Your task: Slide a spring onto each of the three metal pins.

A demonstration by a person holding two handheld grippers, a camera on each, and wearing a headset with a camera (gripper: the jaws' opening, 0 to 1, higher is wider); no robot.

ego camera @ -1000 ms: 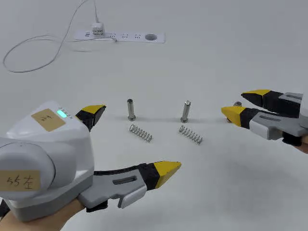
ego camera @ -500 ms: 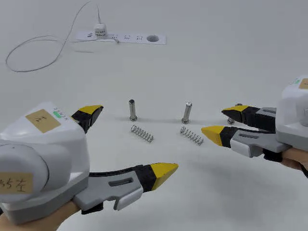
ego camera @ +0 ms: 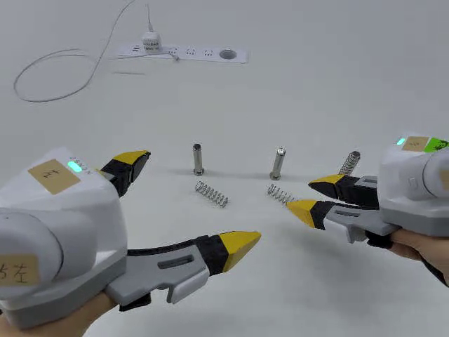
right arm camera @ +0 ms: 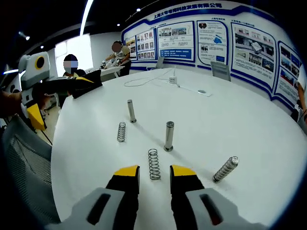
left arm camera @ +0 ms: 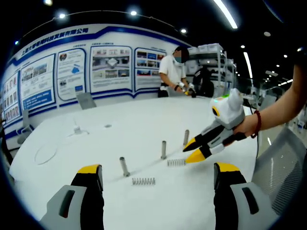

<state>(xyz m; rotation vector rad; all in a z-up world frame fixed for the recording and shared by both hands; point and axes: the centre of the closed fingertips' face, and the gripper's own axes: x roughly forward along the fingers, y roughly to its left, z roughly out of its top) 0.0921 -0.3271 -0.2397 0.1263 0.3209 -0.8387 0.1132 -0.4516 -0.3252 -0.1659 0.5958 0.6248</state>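
Three metal pins stand in a row on the white table (ego camera: pixel 231 295): the left pin (ego camera: pixel 198 159), the middle pin (ego camera: pixel 278 163) and the right pin (ego camera: pixel 349 163), which leans and carries a spring. One loose spring (ego camera: pixel 211 194) lies before the left pin, another (ego camera: pixel 279 194) before the middle pin. My right gripper (ego camera: pixel 311 194) is narrowly open, its tips just short of that second spring (right arm camera: pixel 153 164), nothing between them. My left gripper (ego camera: pixel 188 205) stands wide open and empty at the near left, facing the pins (left arm camera: pixel 163 149).
A white power strip (ego camera: pixel 184 53) with a plug and looping cable (ego camera: pixel 49 70) lies at the table's far side. A person (left arm camera: pixel 172 72) stands beyond the table, with chairs (left arm camera: pixel 86 99) around its edge.
My right gripper has drawn back from the right pin, leftward and nearer, to the loose spring by the middle pin. The right pin now shows with a spring on it. The left gripper stayed.
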